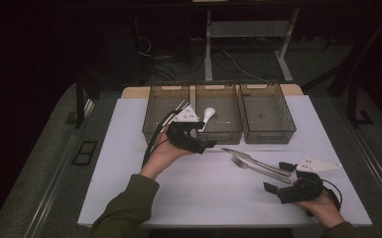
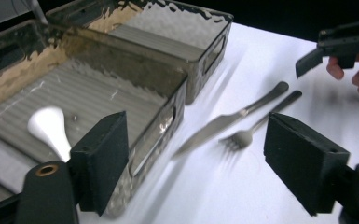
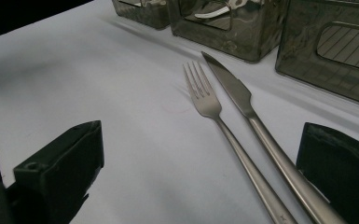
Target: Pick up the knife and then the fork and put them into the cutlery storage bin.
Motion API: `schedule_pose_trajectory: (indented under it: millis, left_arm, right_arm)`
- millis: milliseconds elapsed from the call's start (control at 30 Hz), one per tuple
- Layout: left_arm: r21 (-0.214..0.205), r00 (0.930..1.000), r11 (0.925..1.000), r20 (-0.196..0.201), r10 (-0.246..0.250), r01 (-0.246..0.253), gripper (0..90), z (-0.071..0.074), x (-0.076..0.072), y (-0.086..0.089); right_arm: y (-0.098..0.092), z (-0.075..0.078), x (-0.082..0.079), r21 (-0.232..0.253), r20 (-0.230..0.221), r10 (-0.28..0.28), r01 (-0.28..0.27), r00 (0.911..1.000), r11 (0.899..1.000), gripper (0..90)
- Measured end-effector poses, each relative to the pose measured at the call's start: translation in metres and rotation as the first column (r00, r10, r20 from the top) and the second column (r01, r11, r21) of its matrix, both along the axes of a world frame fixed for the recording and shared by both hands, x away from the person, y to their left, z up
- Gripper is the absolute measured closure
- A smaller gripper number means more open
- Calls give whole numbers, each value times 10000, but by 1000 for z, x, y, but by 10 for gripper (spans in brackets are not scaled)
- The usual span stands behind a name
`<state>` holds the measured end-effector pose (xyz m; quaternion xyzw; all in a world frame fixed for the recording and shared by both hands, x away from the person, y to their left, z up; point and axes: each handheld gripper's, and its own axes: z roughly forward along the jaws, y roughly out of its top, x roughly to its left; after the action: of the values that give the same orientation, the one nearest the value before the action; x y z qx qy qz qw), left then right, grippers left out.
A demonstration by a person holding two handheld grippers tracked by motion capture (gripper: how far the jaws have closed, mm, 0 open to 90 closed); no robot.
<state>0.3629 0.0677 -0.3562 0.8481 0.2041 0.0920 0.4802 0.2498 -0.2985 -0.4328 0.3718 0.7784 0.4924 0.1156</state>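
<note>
A person's left hand (image 1: 164, 151) reaches forward, holding the left gripper (image 1: 198, 135) at the near edge of the middle bin (image 1: 222, 130) of three smoked plastic bins, jaws wide apart and empty. A white spoon (image 2: 49, 128) lies in that bin, its handle cut off behind a jaw. The right gripper (image 1: 284, 177) rests low near the table's (image 1: 129, 148) front right, jaws also apart, facing a steel knife (image 3: 242, 105) and fork (image 3: 210, 105) lying side by side on the white surface. The room beyond is too dark to read.
</note>
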Motion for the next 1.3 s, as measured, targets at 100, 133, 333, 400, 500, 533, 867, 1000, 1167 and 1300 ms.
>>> schedule_pose_trajectory:
  millis: [100,133,333,400,500,533,867,1000,1167,1300]
  left_arm:
    - [-85,9998,9998,-58,178,-178,189,-6,-7,10]
    - [-100,9996,9996,-144,251,-253,187,-8,-11,14]
    - [-310,9983,9980,-198,541,-547,164,-22,-27,38]
    - [-407,9974,9968,-255,673,-683,154,-27,-33,45]
    - [-400,9961,9957,-322,826,-839,142,-34,-41,56]
    - [-378,9958,9955,-311,861,-873,139,-36,-43,60]
    - [-509,9935,9923,-218,1118,-1128,78,-49,-66,83]
    - [-535,9929,9916,-202,1170,-1180,53,-55,-74,87]
    - [-584,9918,9902,-200,1258,-1268,26,-61,-83,93]
    - [-540,9927,9916,-350,1157,-1175,0,-67,-87,93]
  right_arm:
    - [0,0,0,-7,-48,-3,3,10000,10000,8]
    - [-1,0,1,-44,71,13,-13,10000,10000,8]
    - [-1,0,1,16,-55,-56,56,10000,10000,8]
    - [0,0,1,3,-41,-29,29,10000,10000,8]
    - [0,-1,1,-28,-91,-1,1,10000,10000,8]
    - [0,-1,1,-3,-94,-49,49,9999,10000,8]
    - [-1,-1,1,-35,-99,-71,71,9999,10000,8]
    - [-1,-1,0,-47,-81,-27,27,10000,10000,8]
    - [-2,-1,0,-52,-120,-26,26,9999,10000,8]
    - [-2,0,0,-185,-227,114,-119,9997,9998,8]
